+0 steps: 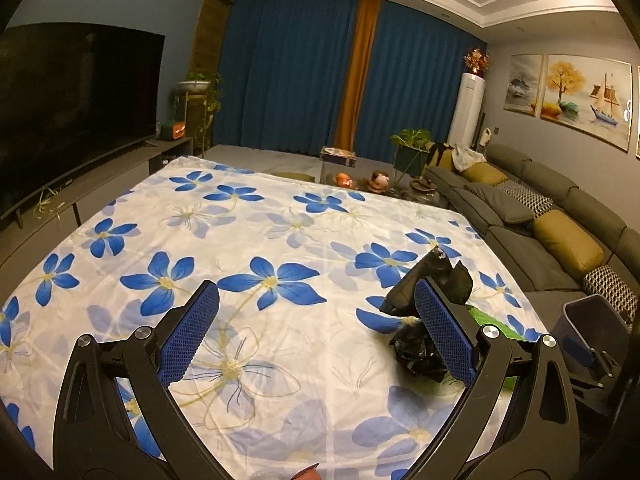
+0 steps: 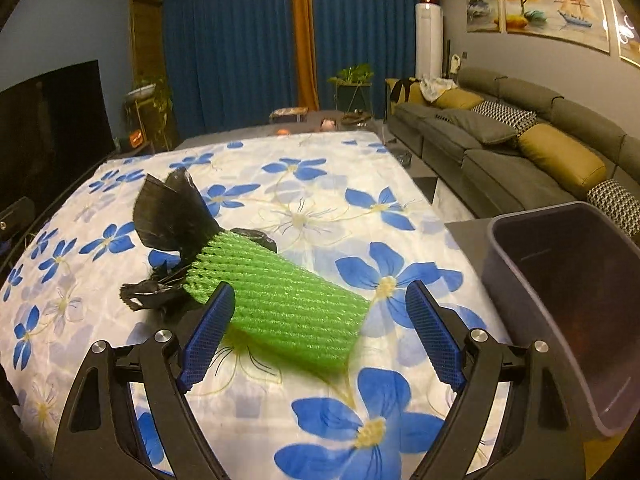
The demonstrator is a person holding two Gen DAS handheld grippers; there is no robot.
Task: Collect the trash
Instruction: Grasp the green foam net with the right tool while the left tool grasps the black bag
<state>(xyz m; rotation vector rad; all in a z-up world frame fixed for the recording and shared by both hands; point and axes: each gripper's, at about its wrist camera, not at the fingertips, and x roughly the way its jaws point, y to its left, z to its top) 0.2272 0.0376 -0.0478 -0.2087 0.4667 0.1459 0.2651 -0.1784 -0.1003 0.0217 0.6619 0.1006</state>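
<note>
Floral cloth (image 2: 304, 216) carries green foam netting (image 2: 280, 300) and a black bag (image 2: 176, 216); no writing is legible. Both the left gripper (image 1: 316, 300) and right gripper (image 2: 320, 300) gape wide, holding nothing.

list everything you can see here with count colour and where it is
foam net sleeve: 1, green, lying on the cloth ahead of the right gripper
plastic bag: 1, black, crumpled, at the far end of the sleeve
bin: 1, grey, past the table's right edge
tablecloth: 1, white with blue flowers, over the table
sofa: 1, grey, along the right wall
cushions: several, mustard, grey and patterned, on the sofa
curtains: blue with one orange strip, far wall
television: 1, black, left side
paintings: at least 2, right wall
left gripper: 1, black with blue pads, open, nothing held
right gripper: 1, black with blue pads, open, nothing held
</note>
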